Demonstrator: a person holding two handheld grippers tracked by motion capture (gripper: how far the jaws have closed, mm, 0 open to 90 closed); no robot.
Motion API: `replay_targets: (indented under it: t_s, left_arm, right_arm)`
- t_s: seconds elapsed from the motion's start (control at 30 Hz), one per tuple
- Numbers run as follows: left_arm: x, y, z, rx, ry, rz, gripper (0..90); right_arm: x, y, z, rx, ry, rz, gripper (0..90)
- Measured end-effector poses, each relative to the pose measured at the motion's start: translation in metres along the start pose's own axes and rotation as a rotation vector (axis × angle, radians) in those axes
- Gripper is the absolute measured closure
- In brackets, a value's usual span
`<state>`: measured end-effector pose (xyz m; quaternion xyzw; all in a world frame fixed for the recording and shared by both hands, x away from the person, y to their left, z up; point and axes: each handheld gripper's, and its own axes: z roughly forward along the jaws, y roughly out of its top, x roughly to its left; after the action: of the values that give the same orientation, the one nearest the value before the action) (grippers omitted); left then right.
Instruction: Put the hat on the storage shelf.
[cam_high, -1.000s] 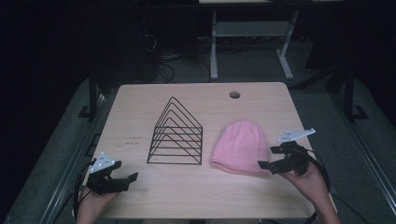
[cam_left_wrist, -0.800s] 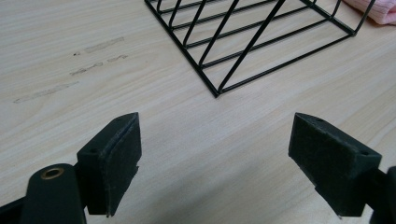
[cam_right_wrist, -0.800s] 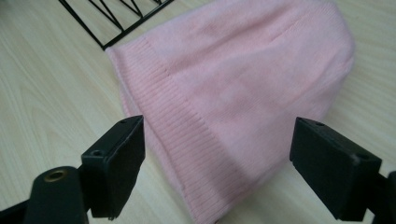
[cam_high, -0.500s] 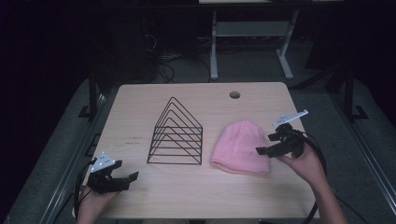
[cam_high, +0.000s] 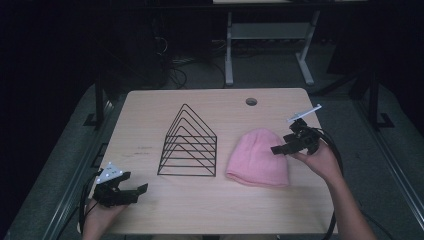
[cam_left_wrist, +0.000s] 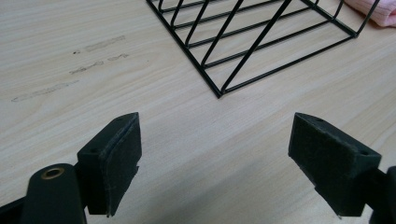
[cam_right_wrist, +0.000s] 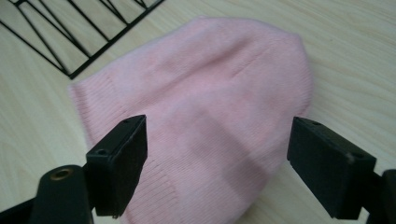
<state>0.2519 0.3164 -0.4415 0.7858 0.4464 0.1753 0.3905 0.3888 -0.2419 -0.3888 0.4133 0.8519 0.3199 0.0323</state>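
Your right gripper (cam_high: 282, 146) hangs at the right edge of the pink beanie (cam_high: 259, 158), jaws spread wide, nothing between them. In the right gripper view the gripper (cam_right_wrist: 215, 163) looks down on the beanie (cam_right_wrist: 201, 98), whose knit body spans the gap between the two black pads (cam_right_wrist: 122, 161); whether the pads touch the fabric cannot be told. Your hand (cam_high: 322, 162) holds this gripper from the right side of the table (cam_high: 150, 107).

The beanie lies flat on the wood, right of centre, ribbed cuff toward you, crown toward the far edge. It sits just beside the black wire rack (cam_high: 189, 145), close to the rack's right side but apart from it.

Your left gripper (cam_high: 137, 190) sits low near the front left corner of the table, jaws likewise wide apart and empty. In the left gripper view, the gripper (cam_left_wrist: 215, 163) faces bare tabletop (cam_left_wrist: 70, 51), with the rack's (cam_left_wrist: 252, 42) near corner ahead and a sliver of beanie (cam_left_wrist: 373, 11) beyond.
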Motion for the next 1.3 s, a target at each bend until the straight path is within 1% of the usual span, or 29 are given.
replay_targets:
  t_s: [0.03, 0.13, 0.17, 0.2, 0.23, 0.27, 0.3, 0.33, 0.43, 0.5, 0.6, 0.7, 0.73, 0.83, 0.9, 0.97, 1.0, 1.03, 1.1, 1.17, 1.2, 1.3]
  left_arm:
    - [0.000, 0.000, 0.000, 0.006, -0.001, 0.005, 17.3]
    - [0.000, 0.000, 0.000, 0.010, 0.000, 0.007, 17.3]
    - [0.000, 0.000, 0.000, 0.008, -0.001, 0.007, 17.3]
    - [0.000, 0.000, 0.000, 0.009, 0.000, 0.007, 17.3]
    - [0.000, 0.000, 0.000, 0.009, 0.000, 0.007, 17.3]
    - [-0.001, 0.000, 0.000, 0.009, 0.002, 0.010, 17.3]
    - [-0.001, 0.000, 0.000, 0.009, 0.002, 0.010, 17.4]
    - [-0.001, 0.000, 0.000, 0.010, 0.002, 0.013, 17.4]
    - [-0.001, 0.000, 0.000, 0.010, 0.002, 0.013, 17.4]
    - [0.000, 0.000, 0.000, 0.010, 0.002, 0.014, 17.4]
    - [0.000, 0.000, 0.000, 0.011, 0.004, 0.015, 17.4]
    - [0.000, 0.000, 0.000, 0.011, 0.005, 0.012, 17.4]
    - [0.000, 0.000, 0.000, 0.010, 0.005, 0.010, 17.4]
    - [0.000, 0.000, 0.000, 0.015, 0.005, 0.014, 17.4]
    - [0.000, 0.000, 0.000, 0.016, 0.006, 0.015, 17.4]
    - [0.000, 0.000, 0.000, 0.018, 0.008, 0.017, 17.6]
    - [0.001, 0.000, 0.001, 0.021, 0.008, 0.021, 17.6]
    - [0.001, 0.000, 0.001, 0.024, 0.010, 0.026, 17.6]
    - [0.001, 0.000, 0.001, 0.028, 0.013, 0.029, 17.6]
    - [0.001, 0.000, 0.002, 0.028, 0.012, 0.027, 17.6]
    - [0.000, 0.000, 0.002, 0.029, 0.014, 0.027, 17.6]
    - [0.000, 0.000, 0.002, 0.030, 0.013, 0.027, 17.6]
  right_arm:
    - [0.000, 0.000, 0.000, 0.000, 0.000, 0.000, 19.7]
    - [-0.010, 0.004, 0.005, 0.017, -0.002, 0.026, 20.4]
    - [-0.010, 0.004, 0.005, 0.017, -0.002, 0.026, 20.4]
    - [-0.015, 0.006, 0.009, 0.024, -0.008, 0.038, 21.2]
    - [-0.015, 0.006, 0.009, 0.024, -0.008, 0.038, 21.2]
    - [-0.018, 0.009, 0.014, 0.042, -0.011, 0.049, 21.5]
    - [-0.018, 0.009, 0.014, 0.042, -0.011, 0.049, 21.5]
    - [-0.021, 0.011, 0.018, 0.059, -0.016, 0.053, 21.9]
    - [-0.023, 0.014, 0.023, 0.075, -0.019, 0.058, 22.0]
    - [-0.026, 0.016, 0.028, 0.091, -0.020, 0.072, 22.3]
    - [-0.032, 0.018, 0.035, 0.113, -0.029, 0.090, 23.5]
    - [-0.035, 0.020, 0.041, 0.133, -0.029, 0.098, 25.6]
    - [-0.037, 0.022, 0.044, 0.148, -0.030, 0.106, 28.1]
    - [-0.040, 0.022, 0.048, 0.155, -0.031, 0.118, 30.3]
    - [-0.041, 0.022, 0.051, 0.165, -0.047, 0.122, 35.0]
    - [-0.041, 0.022, 0.054, 0.168, -0.049, 0.117, 39.0]
    - [-0.041, 0.022, 0.057, 0.181, -0.051, 0.118, 42.2]
    - [-0.041, 0.022, 0.057, 0.181, -0.051, 0.118, 42.2]
    - [-0.041, 0.022, 0.060, 0.188, -0.043, 0.117, 46.1]
    - [-0.040, 0.023, 0.064, 0.200, -0.047, 0.119, 48.7]
    - [-0.041, 0.022, 0.066, 0.207, -0.040, 0.122, 51.5]
    - [-0.042, 0.020, 0.069, 0.209, -0.033, 0.131, 53.1]
